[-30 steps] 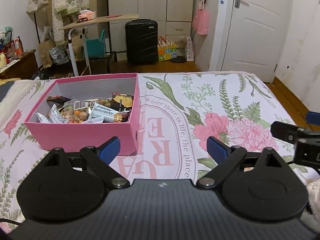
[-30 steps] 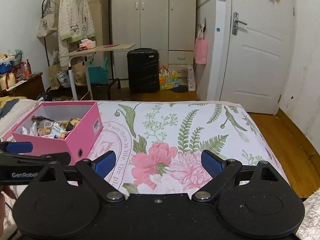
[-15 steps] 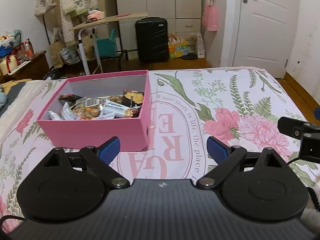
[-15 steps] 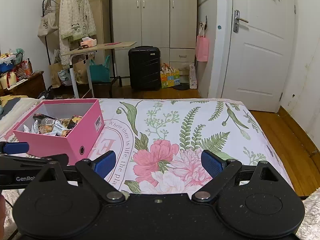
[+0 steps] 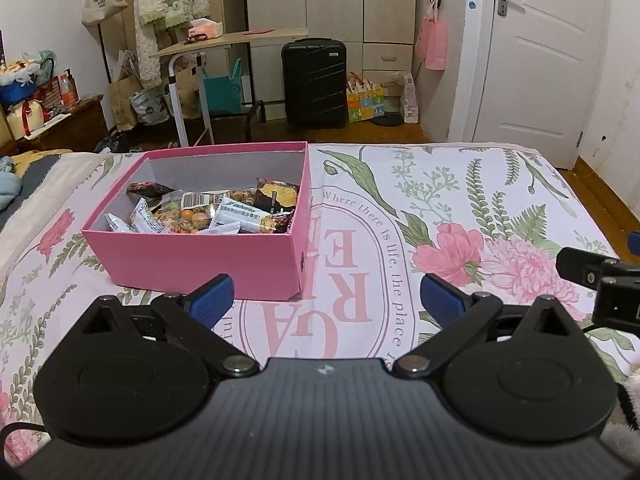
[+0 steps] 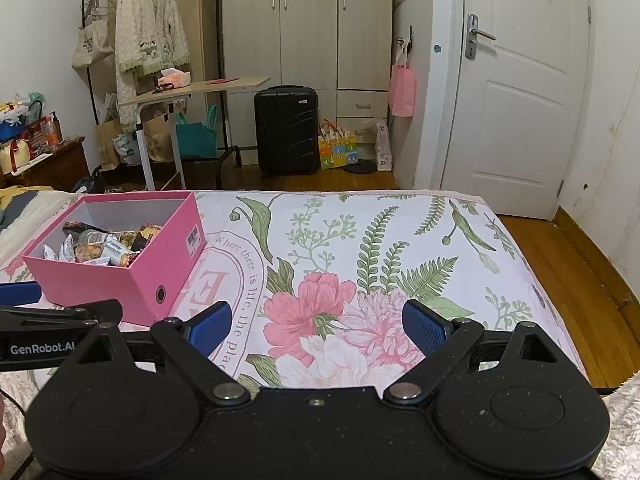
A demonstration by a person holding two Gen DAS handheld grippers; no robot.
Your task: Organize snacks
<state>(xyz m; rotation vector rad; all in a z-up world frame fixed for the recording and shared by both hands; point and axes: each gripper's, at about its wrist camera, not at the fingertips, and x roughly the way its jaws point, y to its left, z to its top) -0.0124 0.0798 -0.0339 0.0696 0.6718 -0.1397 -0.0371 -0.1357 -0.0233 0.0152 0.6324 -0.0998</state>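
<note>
The snack packets all lie inside the pink box on the flowered bed, none loose on it, so the task looks nearly done, with the left hand-held gripper opening empty and the right hand-held gripper apart and empty.

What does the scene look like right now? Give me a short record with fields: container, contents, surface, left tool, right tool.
container: open pink cardboard box, no lid on it
contents: wrapped snack packets piled inside
surface: floral bedspread, box standing on it
left tool: jaws opening, nothing between them, box just ahead to its left
right tool: open, empty, over the pink flower print
</note>
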